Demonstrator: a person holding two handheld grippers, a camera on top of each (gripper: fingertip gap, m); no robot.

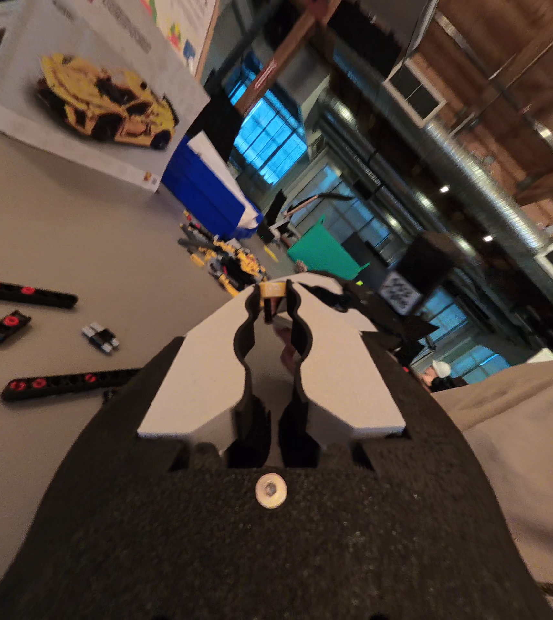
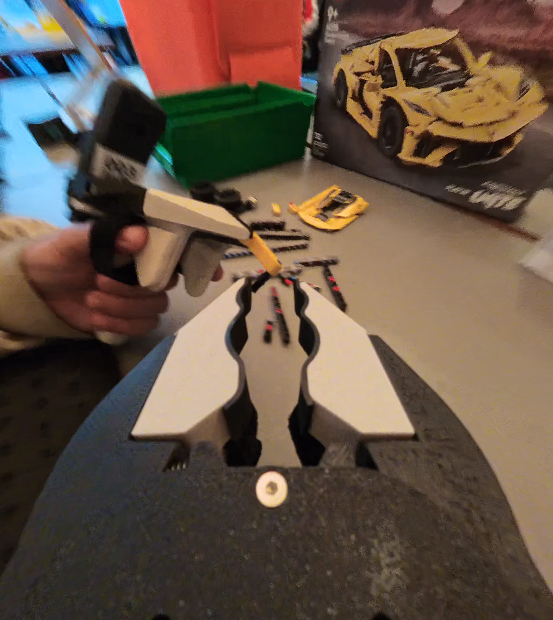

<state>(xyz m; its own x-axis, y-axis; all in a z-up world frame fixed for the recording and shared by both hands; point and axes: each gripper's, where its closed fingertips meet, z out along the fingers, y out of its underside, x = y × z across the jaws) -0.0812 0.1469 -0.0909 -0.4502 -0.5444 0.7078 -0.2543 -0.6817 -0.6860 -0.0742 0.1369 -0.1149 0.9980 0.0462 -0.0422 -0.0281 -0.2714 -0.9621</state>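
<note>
My left gripper (image 1: 271, 295) is shut on a small yellow beam (image 1: 272, 290), and a black pin (image 1: 268, 312) hangs from the beam. The right wrist view shows the same gripper (image 2: 246, 235) in a person's hand (image 2: 77, 288), holding the yellow beam (image 2: 263, 253) above the grey table (image 2: 436, 335). The beam's black pin (image 2: 259, 281) points down at my right gripper's tips. My right gripper (image 2: 270, 285) is open and empty. The pin's end sits just inside its left fingertip (image 2: 243, 288). Whether they touch, I cannot tell.
A box with a yellow car picture (image 2: 436, 100) stands at the back, and also shows in the left wrist view (image 1: 94, 100). Around it are a green bin (image 2: 235, 134), a blue bin (image 1: 208, 188) and a yellow car panel (image 2: 332, 208). Black beams with red pins (image 1: 67, 382) and small parts lie scattered. My left and right fingertips are right by each other.
</note>
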